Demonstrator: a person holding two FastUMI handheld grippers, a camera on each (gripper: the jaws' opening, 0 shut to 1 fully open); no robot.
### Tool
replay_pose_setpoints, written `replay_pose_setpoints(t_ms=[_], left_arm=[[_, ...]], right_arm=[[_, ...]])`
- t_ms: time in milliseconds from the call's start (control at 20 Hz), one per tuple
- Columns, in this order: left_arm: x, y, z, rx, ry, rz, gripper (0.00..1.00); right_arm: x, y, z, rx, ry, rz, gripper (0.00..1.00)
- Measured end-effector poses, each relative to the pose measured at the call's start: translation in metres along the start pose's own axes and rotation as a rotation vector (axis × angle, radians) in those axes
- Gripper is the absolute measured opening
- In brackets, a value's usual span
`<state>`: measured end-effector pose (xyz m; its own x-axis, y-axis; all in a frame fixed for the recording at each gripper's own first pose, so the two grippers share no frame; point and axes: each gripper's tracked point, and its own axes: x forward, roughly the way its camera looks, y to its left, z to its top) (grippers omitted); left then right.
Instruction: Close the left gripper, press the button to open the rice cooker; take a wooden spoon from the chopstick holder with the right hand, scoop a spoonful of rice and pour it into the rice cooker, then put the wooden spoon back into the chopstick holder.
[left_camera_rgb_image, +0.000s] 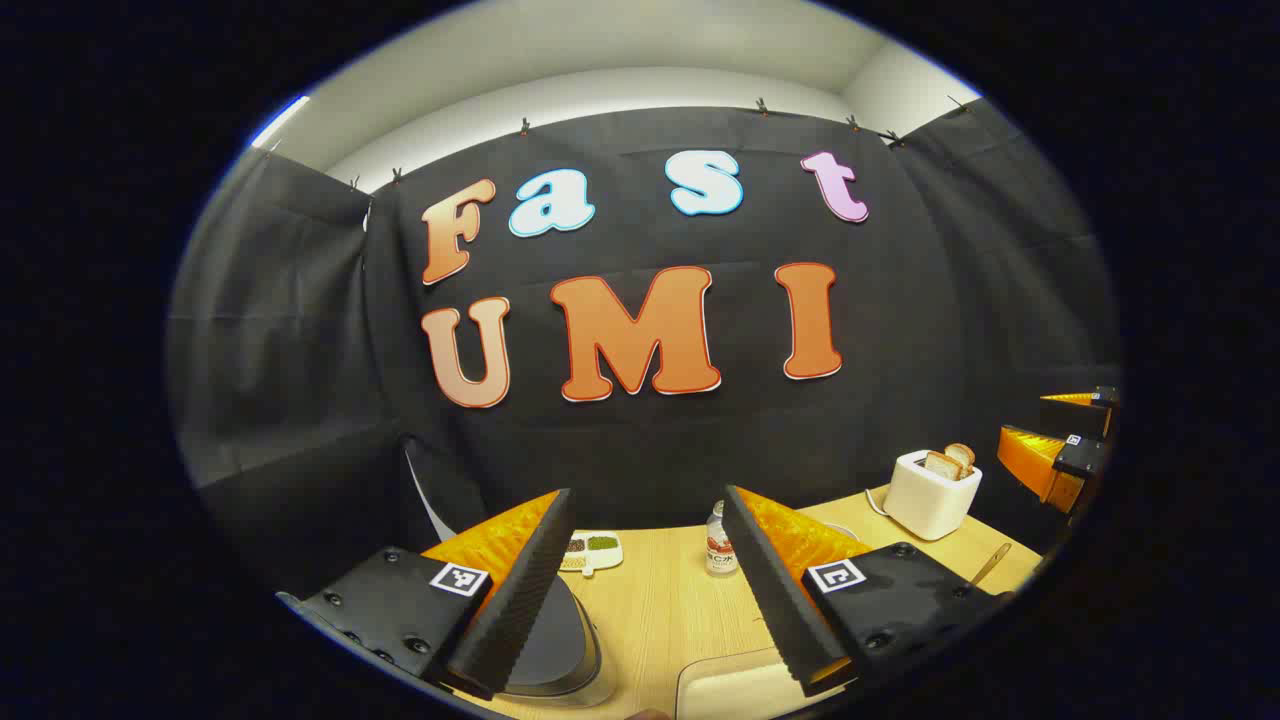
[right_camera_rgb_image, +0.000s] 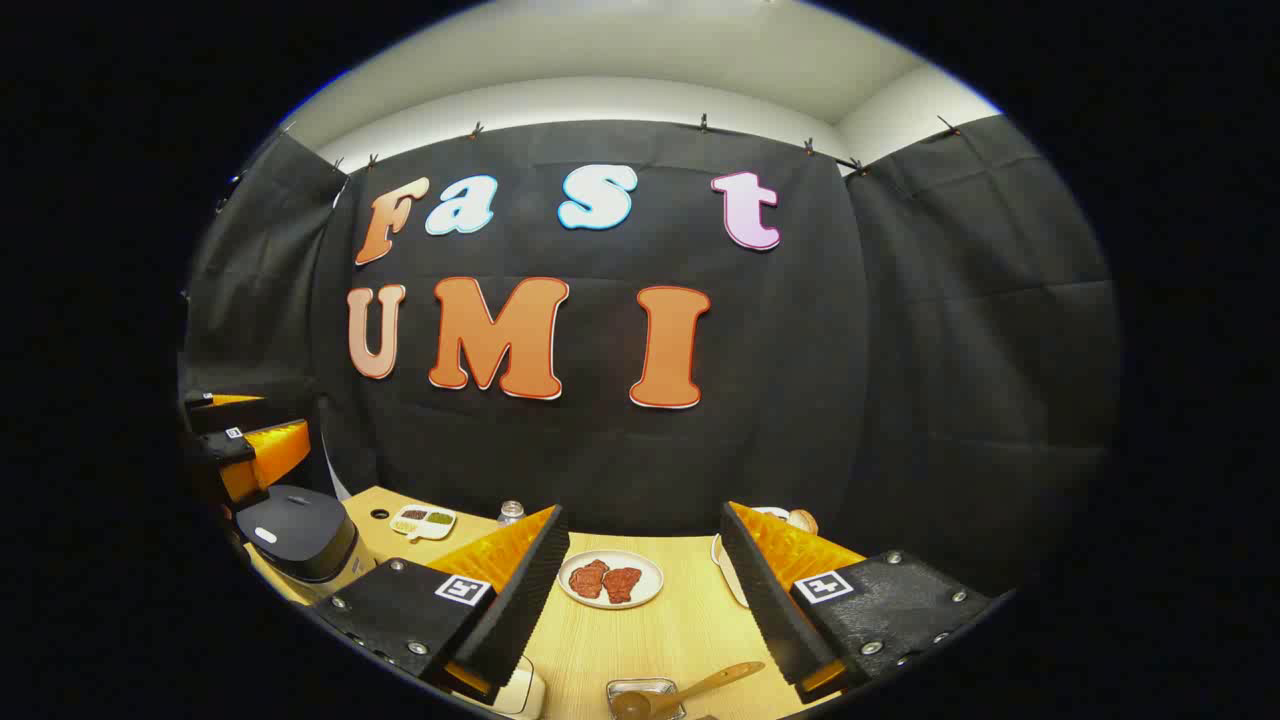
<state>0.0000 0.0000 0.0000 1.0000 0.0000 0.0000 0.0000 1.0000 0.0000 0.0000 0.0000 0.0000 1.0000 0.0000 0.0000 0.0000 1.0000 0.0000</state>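
Observation:
My left gripper (left_camera_rgb_image: 648, 495) is open, with nothing between its fingers. Under its left finger lies the dark lid of the rice cooker (left_camera_rgb_image: 560, 650), which is shut. In the right gripper view the rice cooker (right_camera_rgb_image: 300, 535) stands at the far left of the table, with the left gripper (right_camera_rgb_image: 250, 420) hovering just above it. My right gripper (right_camera_rgb_image: 644, 510) is open too and holds nothing. Below it a wooden spoon (right_camera_rgb_image: 700, 685) leans in a small metal holder (right_camera_rgb_image: 645, 695). The left gripper view shows the spoon's handle (left_camera_rgb_image: 990, 565) and the right gripper (left_camera_rgb_image: 1060, 425) at the far right.
A white toaster (left_camera_rgb_image: 930, 490) with bread slices stands at the back right. A small bottle (left_camera_rgb_image: 718, 545) and a divided dish of grains (left_camera_rgb_image: 590, 550) sit near the wall. A plate of red meat (right_camera_rgb_image: 610, 580) lies mid-table. A pale container (left_camera_rgb_image: 730, 690) sits close below the left gripper.

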Motion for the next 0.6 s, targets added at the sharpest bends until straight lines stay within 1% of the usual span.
replay_pose_setpoints(t_ms=[100, 250, 350, 400, 450, 500, 550, 600], left_arm=[[-0.001, -0.007, 0.002, 0.002, -0.016, -0.015, 1.00], [-0.003, -0.007, -0.002, 0.001, -0.008, -0.017, 1.00], [-0.005, -0.004, 0.001, 0.003, -0.011, -0.012, 1.00], [-0.005, -0.002, 0.003, 0.003, -0.014, -0.011, 1.00], [-0.004, -0.001, 0.003, 0.002, -0.017, -0.009, 1.00], [-0.003, -0.001, 0.001, -0.004, -0.014, -0.013, 1.00], [-0.004, -0.002, -0.002, -0.014, -0.005, -0.018, 1.00], [-0.003, 0.000, -0.003, -0.020, 0.003, -0.016, 1.00]], right_arm=[[-0.001, -0.002, 0.008, 0.004, -0.028, -0.006, 0.95], [-0.002, -0.002, 0.015, -0.025, -0.060, -0.014, 0.94], [-0.002, 0.000, 0.009, -0.039, -0.035, -0.013, 0.95], [-0.003, 0.002, 0.007, -0.039, -0.029, -0.016, 0.97], [-0.004, 0.000, 0.007, -0.029, -0.023, -0.025, 0.95], [-0.005, 0.003, 0.006, -0.015, -0.019, -0.026, 0.95], [-0.006, 0.006, 0.006, -0.004, -0.018, -0.021, 0.95], [-0.006, 0.011, 0.003, -0.002, -0.013, -0.013, 0.93]])
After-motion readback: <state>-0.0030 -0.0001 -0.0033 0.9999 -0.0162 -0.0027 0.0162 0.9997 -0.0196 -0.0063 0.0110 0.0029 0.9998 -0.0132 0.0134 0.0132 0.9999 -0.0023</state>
